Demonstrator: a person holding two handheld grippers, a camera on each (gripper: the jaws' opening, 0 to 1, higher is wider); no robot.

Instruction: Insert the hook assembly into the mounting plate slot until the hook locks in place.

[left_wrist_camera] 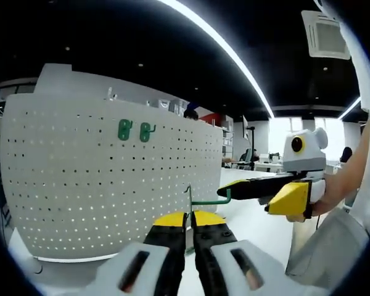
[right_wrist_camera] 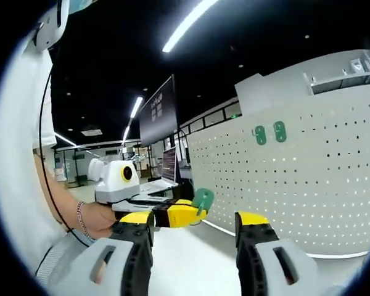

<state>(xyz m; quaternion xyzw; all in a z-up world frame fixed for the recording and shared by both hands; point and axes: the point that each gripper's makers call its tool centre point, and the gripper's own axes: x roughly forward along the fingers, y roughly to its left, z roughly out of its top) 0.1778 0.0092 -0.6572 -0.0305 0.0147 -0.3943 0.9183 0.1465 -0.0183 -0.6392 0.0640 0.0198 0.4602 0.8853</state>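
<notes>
Two green hooks point(left_wrist_camera: 135, 131) were already hung high on the white perforated mounting plate point(left_wrist_camera: 111, 185), side by side, which suggests the one in hand was meant to join them in a nearby row of holes. The left gripper point(left_wrist_camera: 189, 229) had its yellow-tipped jaws pressed together, pinching the thin metal stem of a third hook assembly point(left_wrist_camera: 205, 200), whose green arm ran off sideways toward the right gripper point(left_wrist_camera: 225, 185). Held by the stem and standing clear of the plate, the assembly kept its insertion end free.

In the right gripper view, the right gripper point(right_wrist_camera: 194, 225) was spread wide with nothing between its jaws; the green tab of the hook assembly point(right_wrist_camera: 203, 200) sat at the tip of the left gripper point(right_wrist_camera: 198, 211), ahead of and above them. That open stance reads as readiness to take or steady the hook's green end. The plate point(right_wrist_camera: 308, 172) stood upright on the pale surface point(right_wrist_camera: 185, 253), well apart from the hook assembly, so insertion was not yet begun.
</notes>
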